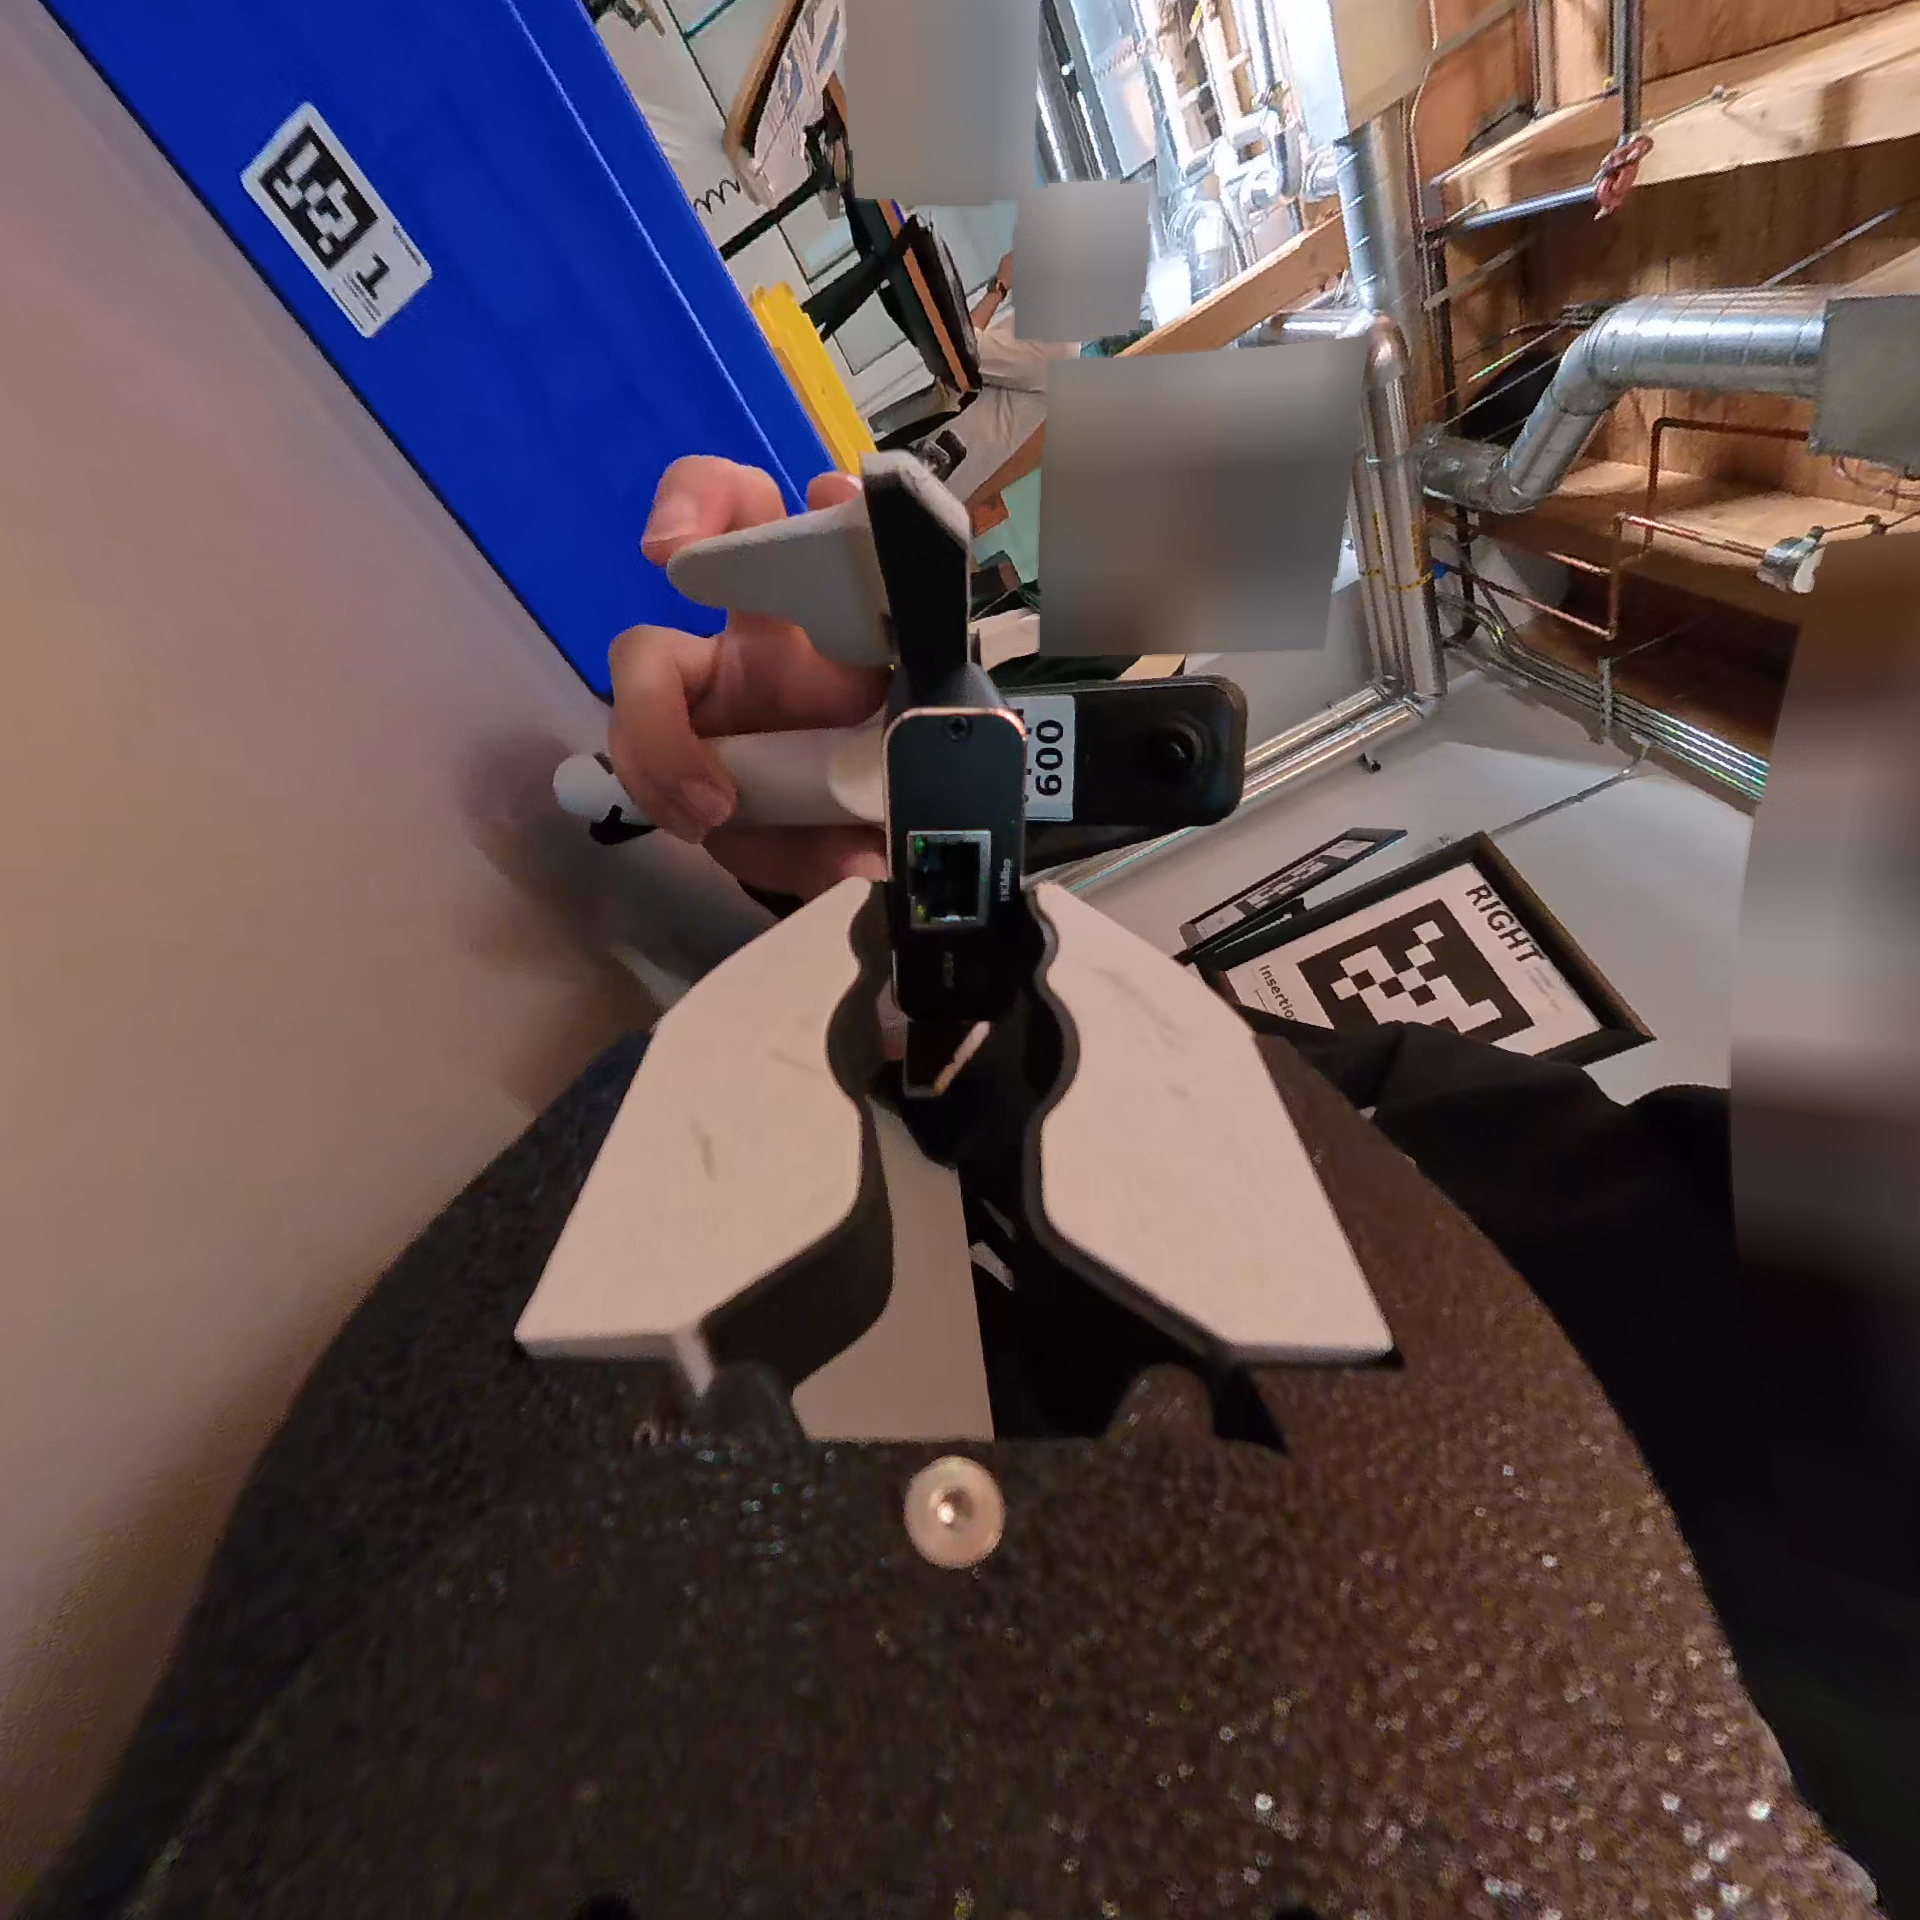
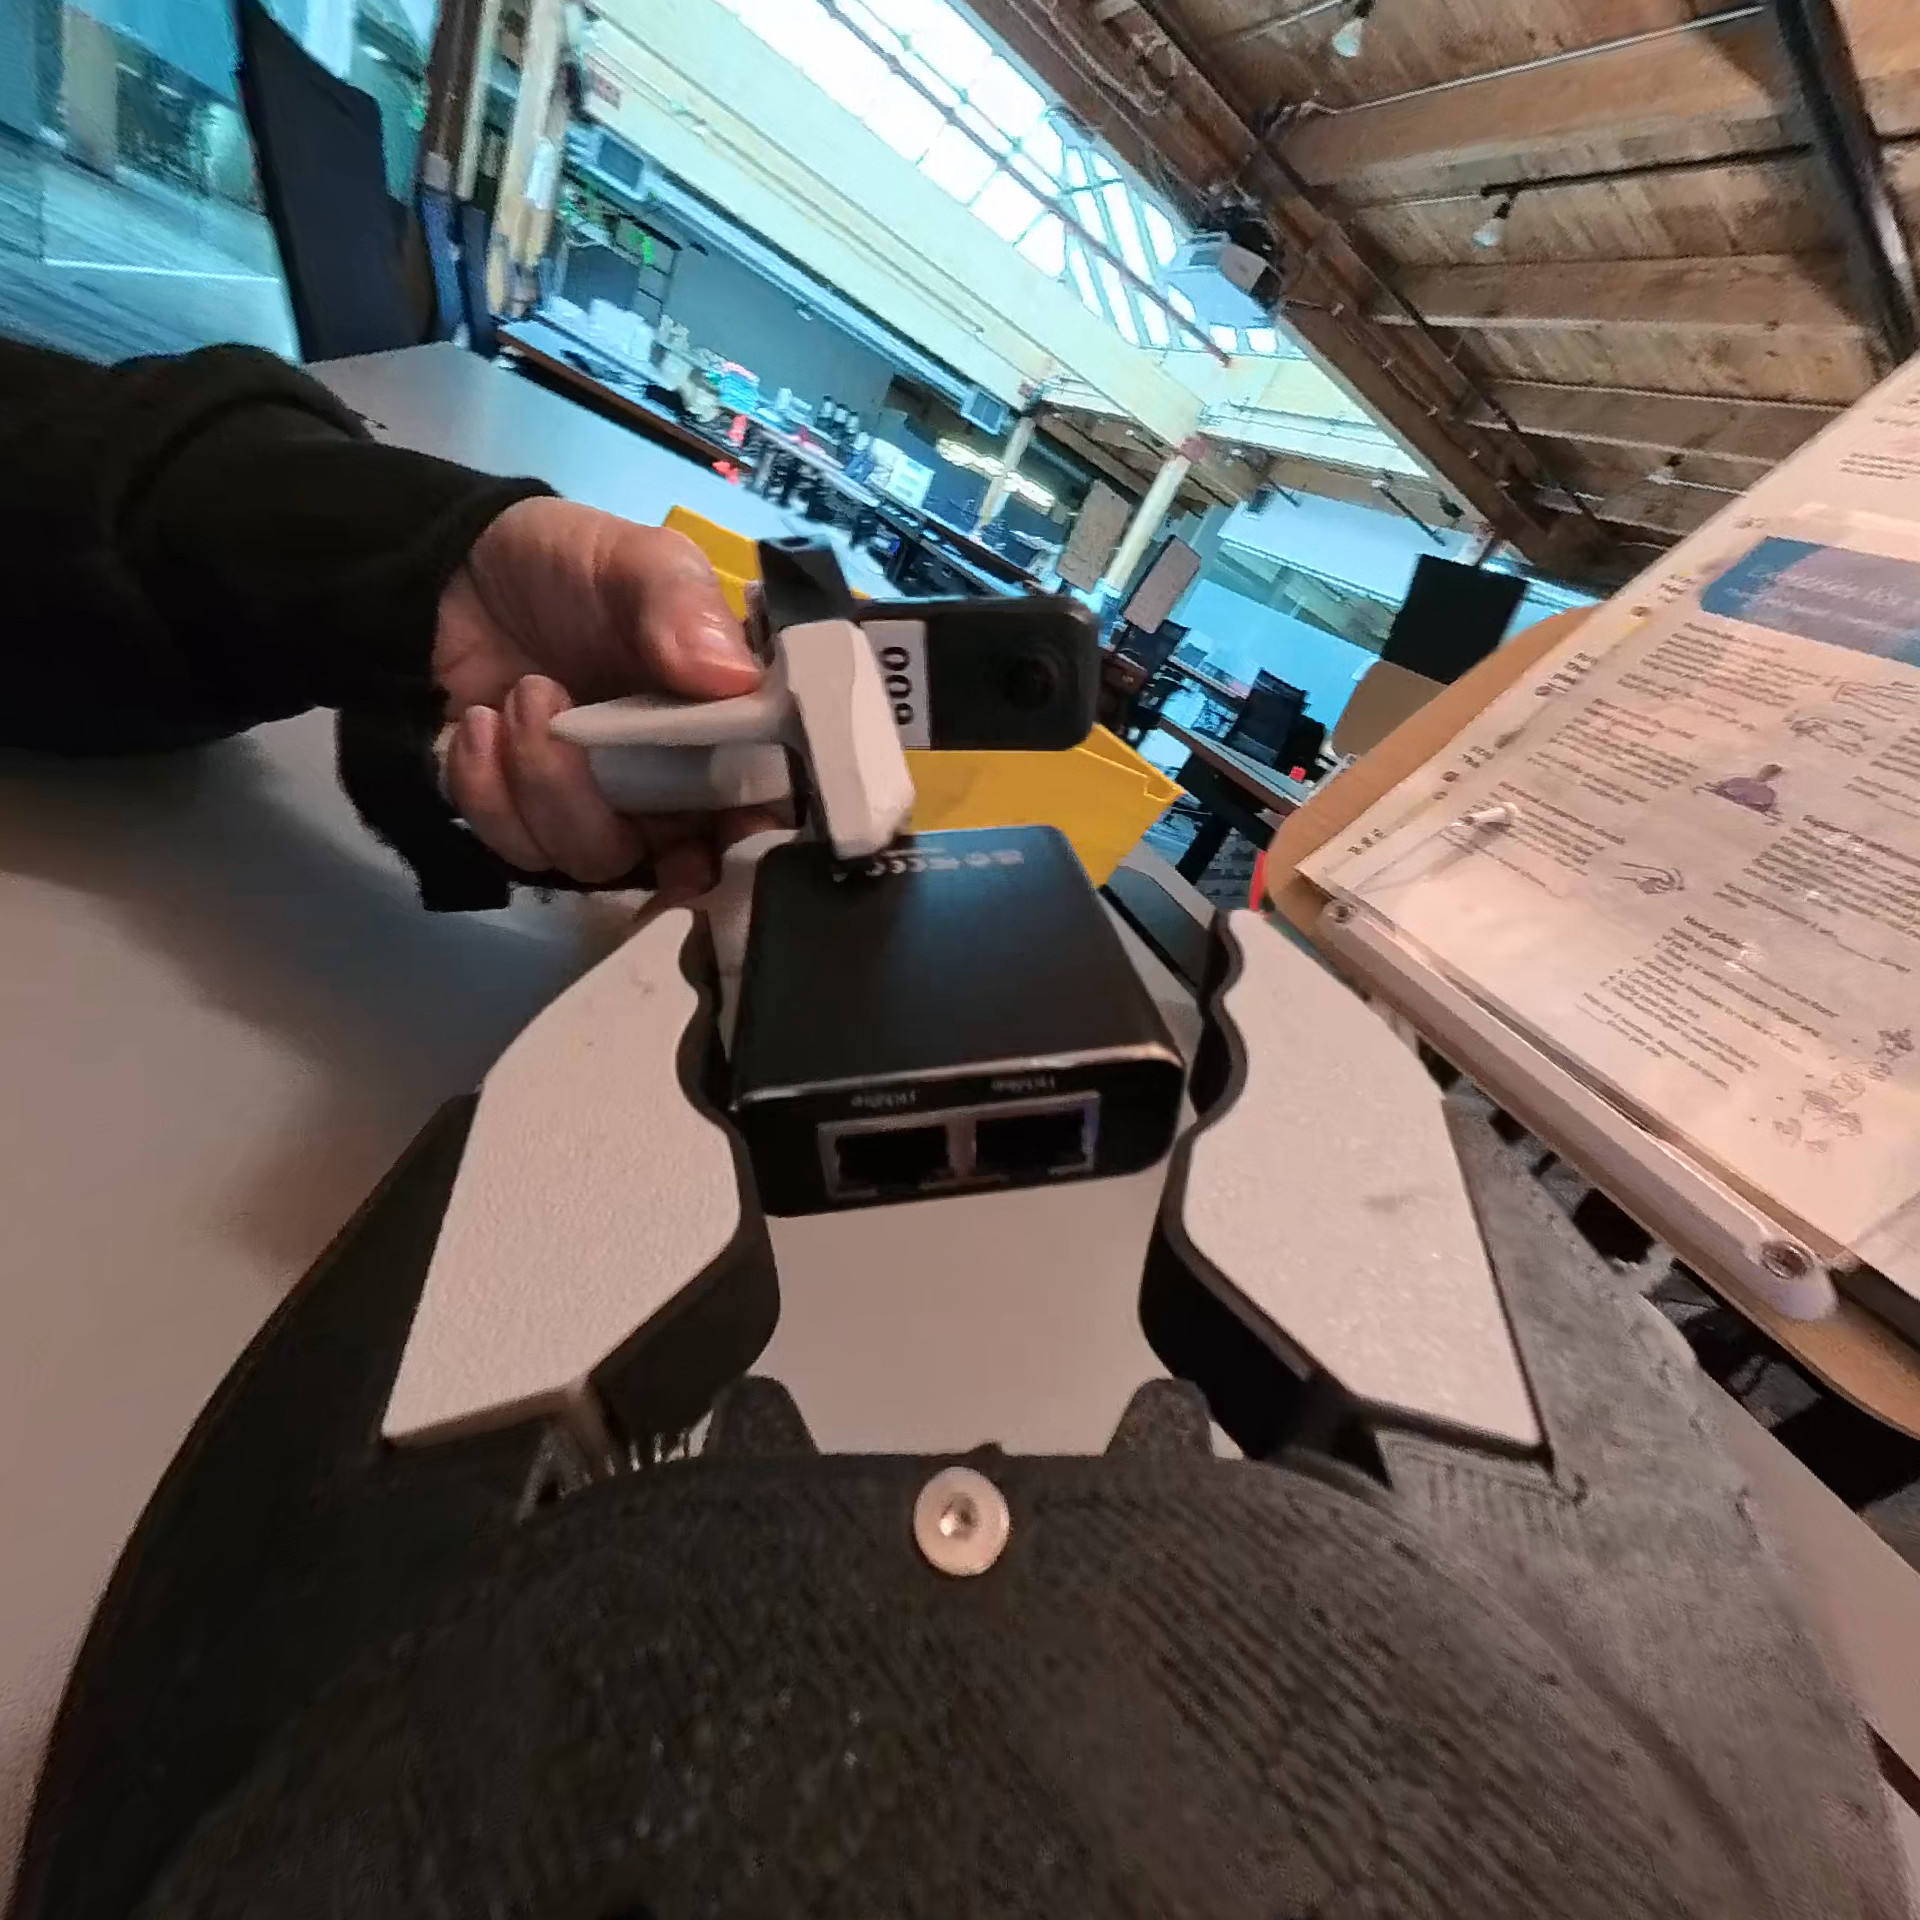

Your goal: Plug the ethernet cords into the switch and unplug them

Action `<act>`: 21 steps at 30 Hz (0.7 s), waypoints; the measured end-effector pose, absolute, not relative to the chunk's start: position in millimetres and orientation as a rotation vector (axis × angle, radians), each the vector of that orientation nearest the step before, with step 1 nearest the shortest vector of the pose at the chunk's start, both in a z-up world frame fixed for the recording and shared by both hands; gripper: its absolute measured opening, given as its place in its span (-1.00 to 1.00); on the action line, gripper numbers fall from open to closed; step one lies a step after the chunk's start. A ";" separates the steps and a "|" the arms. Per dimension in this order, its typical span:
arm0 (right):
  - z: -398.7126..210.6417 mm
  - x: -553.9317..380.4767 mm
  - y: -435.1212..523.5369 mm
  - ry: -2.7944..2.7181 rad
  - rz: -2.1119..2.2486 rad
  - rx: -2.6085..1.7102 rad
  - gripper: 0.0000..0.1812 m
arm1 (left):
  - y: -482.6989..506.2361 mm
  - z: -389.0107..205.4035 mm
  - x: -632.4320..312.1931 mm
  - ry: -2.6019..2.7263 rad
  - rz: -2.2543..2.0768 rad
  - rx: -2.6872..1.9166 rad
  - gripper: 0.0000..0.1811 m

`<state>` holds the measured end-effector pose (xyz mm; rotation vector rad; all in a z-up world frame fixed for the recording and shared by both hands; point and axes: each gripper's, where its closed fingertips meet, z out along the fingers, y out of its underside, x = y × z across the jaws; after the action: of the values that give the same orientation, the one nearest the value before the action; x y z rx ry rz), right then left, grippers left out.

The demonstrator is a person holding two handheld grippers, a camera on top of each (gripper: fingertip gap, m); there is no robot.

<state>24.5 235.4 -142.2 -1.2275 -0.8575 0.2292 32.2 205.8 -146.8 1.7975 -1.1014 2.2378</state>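
A small black switch (image 1: 951, 790) is held in the air between both grippers. In the left wrist view it stands edge-on with one empty port facing me, and my left gripper (image 1: 951, 904) is shut on its near end. My right gripper (image 1: 904, 561) clamps its far end, held by a hand. In the right wrist view the switch (image 2: 935, 977) lies flat with two empty ports facing me. My right gripper (image 2: 956, 935) is shut on its sides. The left gripper (image 2: 852, 790), in a black-sleeved hand, pinches the far end. No ethernet cord shows.
A blue bin (image 1: 468, 312) with a marker tag stands on the grey table (image 1: 208, 727). A framed marker card (image 1: 1423, 956) lies to the right. A yellow bin (image 2: 1018, 790) sits behind the switch. A tilted board with instruction sheets (image 2: 1662, 883) is close on the right.
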 end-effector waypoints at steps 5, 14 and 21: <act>-145.6 21.4 233.8 -0.875 0.264 -1.256 -0.15 | 208.4 -148.3 32.0 -1.095 2.232 1.815 -0.75; -152.1 23.3 247.8 -0.781 0.382 -1.445 -0.16 | 223.8 -141.9 34.3 -1.082 2.364 1.858 -0.73; -143.8 26.3 243.5 -0.660 0.675 -1.409 -0.16 | 233.7 -122.9 33.5 -2.022 2.290 2.240 -0.64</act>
<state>26.3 243.5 -143.8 -1.4087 -0.6602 0.6750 33.5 233.7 -122.9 2.2400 -2.0216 2.2900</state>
